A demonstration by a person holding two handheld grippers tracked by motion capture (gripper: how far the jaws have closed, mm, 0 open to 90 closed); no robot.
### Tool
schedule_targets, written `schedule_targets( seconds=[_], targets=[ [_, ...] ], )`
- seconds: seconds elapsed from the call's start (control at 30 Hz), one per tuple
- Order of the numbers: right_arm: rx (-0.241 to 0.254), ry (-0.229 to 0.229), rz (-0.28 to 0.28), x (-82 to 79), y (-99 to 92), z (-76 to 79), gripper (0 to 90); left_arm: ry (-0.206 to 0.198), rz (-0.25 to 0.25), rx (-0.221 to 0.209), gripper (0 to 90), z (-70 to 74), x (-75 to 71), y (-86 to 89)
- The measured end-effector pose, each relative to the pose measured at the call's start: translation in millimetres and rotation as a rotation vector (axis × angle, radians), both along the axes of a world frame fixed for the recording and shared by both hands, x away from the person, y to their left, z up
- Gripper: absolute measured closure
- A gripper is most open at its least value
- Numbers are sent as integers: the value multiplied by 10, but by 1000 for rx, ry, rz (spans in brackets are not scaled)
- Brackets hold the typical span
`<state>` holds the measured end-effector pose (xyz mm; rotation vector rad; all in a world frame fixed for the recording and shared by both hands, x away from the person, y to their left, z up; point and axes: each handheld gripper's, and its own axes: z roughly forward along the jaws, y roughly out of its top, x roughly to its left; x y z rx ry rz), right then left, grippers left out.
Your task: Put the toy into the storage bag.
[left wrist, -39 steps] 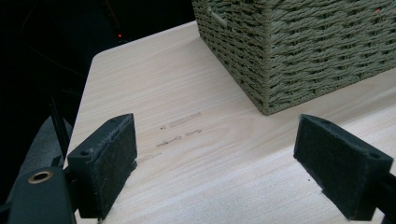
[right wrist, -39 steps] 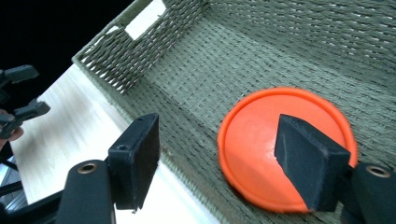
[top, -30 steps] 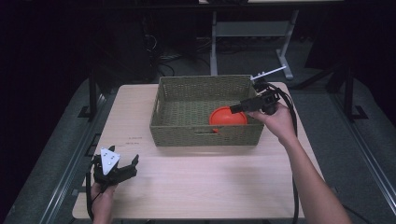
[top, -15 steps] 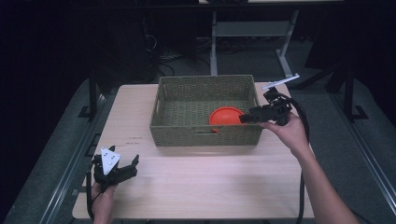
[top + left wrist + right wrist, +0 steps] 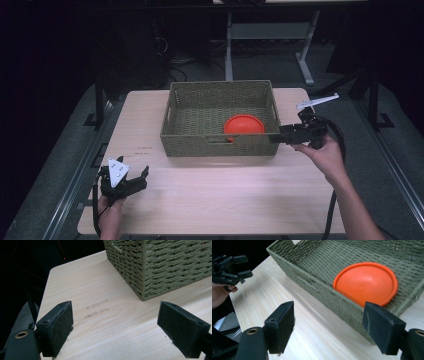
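Your right gripper, jaws just opened and empty, sits beside the basket holding the orange bowl; left gripper idles open.

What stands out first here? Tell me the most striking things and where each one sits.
The bright orange plate catches the eye at once, lying upside down in the near right corner of the woven basket at the middle of the pale wooden table. The right hand-held gripper is beside the basket's right end, its jaws apart with nothing between them. The left hand-held gripper rests open at the table's near left corner.
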<state>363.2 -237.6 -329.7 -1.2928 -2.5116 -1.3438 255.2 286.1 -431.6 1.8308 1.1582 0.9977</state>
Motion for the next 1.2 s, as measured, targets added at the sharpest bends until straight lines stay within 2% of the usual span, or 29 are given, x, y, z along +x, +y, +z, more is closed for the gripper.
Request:
schedule_targets(
  seconds=[0.2, 0.43, 0.73, 1.2],
  targets=[
    [29, -4, -2, -147, -97, -134, 242, 5, 1, 5, 128, 2, -2, -4],
    [25, 0, -19, -268, -188, -264, 238, 8, 1, 10, 128, 3, -6, 3],
    [1, -2, -34, -385, -278, -338, 227, 7, 4, 0, 128, -3, -5, -8],
    [28, 17, -50, -586, -423, -573, 227, 3, 2, -4, 128, -8, -7, -14]
  ],
)
